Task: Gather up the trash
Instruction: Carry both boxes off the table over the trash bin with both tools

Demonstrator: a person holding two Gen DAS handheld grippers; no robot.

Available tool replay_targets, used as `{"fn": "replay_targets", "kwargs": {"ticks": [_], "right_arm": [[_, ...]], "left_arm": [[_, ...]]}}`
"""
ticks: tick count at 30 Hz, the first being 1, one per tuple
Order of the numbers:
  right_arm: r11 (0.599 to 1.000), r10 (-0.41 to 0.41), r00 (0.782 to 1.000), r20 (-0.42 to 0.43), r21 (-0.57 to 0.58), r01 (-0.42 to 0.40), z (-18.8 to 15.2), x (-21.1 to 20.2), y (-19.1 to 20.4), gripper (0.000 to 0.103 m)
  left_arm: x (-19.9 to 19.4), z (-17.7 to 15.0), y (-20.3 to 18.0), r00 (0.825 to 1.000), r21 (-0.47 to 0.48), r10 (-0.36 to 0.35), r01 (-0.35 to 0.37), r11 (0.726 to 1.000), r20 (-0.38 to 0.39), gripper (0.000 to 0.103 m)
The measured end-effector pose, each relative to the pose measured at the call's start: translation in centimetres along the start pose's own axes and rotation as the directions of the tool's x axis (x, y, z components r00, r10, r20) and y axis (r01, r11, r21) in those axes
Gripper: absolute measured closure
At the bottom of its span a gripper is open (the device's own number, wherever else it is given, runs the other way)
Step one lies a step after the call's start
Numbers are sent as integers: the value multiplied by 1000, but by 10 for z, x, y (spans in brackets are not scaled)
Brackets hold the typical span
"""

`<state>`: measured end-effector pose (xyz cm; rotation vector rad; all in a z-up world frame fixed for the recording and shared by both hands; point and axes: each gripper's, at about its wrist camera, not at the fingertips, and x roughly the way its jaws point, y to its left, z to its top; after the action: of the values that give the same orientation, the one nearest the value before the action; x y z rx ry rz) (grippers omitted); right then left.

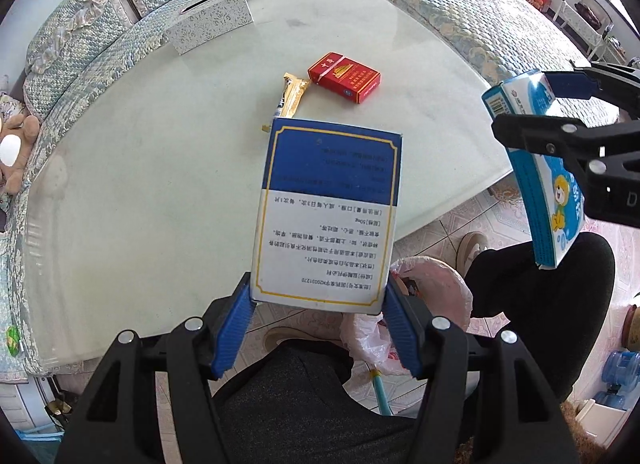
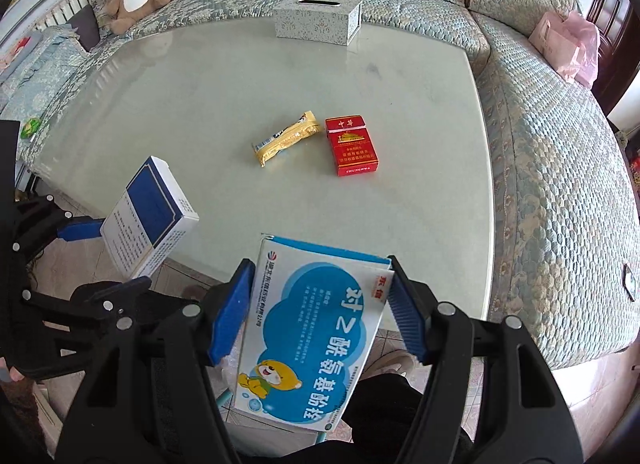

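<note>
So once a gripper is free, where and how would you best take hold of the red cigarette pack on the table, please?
Probably across its two long edges, coming straight down from above. The red cigarette pack lies flat on the glass table, so only its narrow sides offer opposing faces. The yellow wrapper sits close beside one long edge near the top, so grip nearer the bottom end.

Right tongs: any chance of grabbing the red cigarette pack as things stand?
Probably not yet. The right tongs are shut on the light-blue medicine box, so nothing else fits. The path to the red cigarette pack across the table looks open otherwise.
</note>
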<state>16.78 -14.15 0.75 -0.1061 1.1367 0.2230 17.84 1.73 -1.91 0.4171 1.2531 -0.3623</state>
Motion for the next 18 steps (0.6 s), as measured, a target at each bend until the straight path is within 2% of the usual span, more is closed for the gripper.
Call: {"fn": "replay_targets", "kwargs": {"ticks": [12,16,18], "right_arm": [[999,26,1000,11,-41,-25,-65,-21,25,39],[998,30,999,15,-63,-29,-84,-19,33,39],[997,16,1000,16,-77,-15,-96,-13,36,38]], "left_arm": [[10,-56,-42,1000,44,-11,11,999,6,42],[22,-69,-47,999,42,-39,40,998,-12,42],[30,-75,-51,1000,43,-12,12,999,-7,42]]}}
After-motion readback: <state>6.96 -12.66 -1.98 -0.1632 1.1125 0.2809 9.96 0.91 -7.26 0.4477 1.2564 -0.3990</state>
